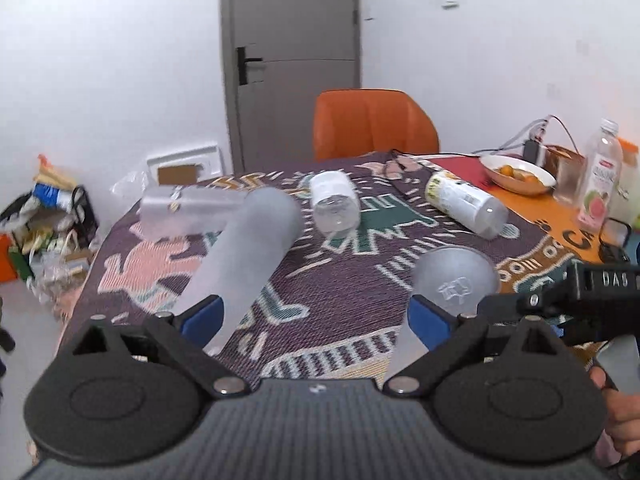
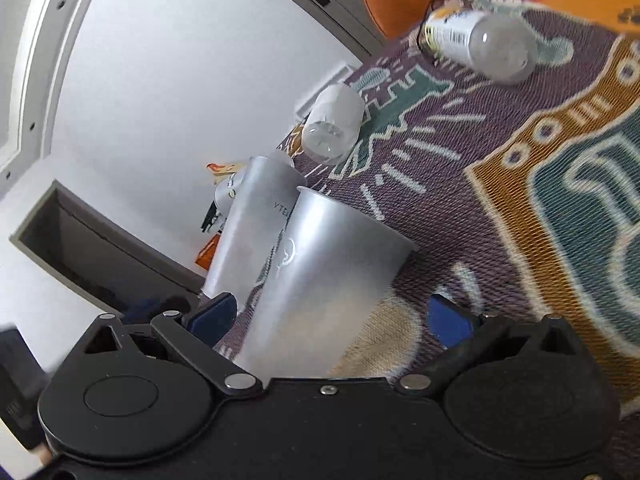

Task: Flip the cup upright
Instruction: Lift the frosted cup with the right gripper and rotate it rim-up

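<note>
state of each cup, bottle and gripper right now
frosted cup: lying on its side
second frosted cup: tipped, between open right gripper fingers
left gripper: open, empty
clear bottle: lying down
labelled bottle: lying down
guava drink bottle: upright

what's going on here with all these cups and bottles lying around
A person holds a two-finger gripper in each hand over a patterned tablecloth. The right gripper has its jaws wide around a frosted cup, not clearly pinching it. The left gripper is open, with a second frosted cup by its left finger. Two bottles, a clear one and a labelled one, lie on their sides farther back.
</note>
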Demonstrator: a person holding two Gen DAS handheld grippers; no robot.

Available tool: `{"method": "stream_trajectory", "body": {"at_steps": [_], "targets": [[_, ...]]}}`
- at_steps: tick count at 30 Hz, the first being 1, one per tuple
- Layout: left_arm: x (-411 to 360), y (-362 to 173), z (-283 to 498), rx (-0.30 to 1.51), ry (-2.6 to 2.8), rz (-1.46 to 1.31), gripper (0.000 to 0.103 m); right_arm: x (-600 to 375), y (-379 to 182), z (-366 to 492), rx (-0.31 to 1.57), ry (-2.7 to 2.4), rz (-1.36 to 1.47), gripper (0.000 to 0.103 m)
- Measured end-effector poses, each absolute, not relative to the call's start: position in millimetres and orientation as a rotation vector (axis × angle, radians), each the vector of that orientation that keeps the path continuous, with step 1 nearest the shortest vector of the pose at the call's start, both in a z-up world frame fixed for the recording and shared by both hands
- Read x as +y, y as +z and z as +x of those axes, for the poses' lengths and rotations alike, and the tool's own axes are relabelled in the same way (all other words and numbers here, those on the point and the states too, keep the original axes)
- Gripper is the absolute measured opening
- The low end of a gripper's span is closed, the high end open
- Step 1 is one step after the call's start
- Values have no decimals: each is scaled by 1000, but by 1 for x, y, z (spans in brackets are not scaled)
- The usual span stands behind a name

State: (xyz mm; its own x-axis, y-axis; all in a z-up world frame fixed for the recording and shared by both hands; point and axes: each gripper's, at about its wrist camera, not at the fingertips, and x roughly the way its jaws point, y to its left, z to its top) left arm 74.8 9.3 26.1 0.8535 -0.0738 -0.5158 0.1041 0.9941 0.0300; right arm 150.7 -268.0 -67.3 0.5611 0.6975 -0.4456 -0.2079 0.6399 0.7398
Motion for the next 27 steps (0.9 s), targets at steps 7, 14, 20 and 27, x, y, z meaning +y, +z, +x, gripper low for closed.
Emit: {"method": "stream_trajectory", "body": {"at_steps": [7, 14, 20, 27], "targets": [[41, 24, 70, 512, -22, -102, 98, -266, -78, 172, 846, 485, 830, 103], [58, 17, 68, 502, 12, -168, 98, -258, -79, 183, 856, 442, 896, 103], [71, 9, 67, 518, 22, -206, 98, -250, -79, 192, 851, 396, 917, 103], [82, 4, 64, 521, 27, -256, 98, -239, -77, 192, 835, 353, 850, 90]]}}
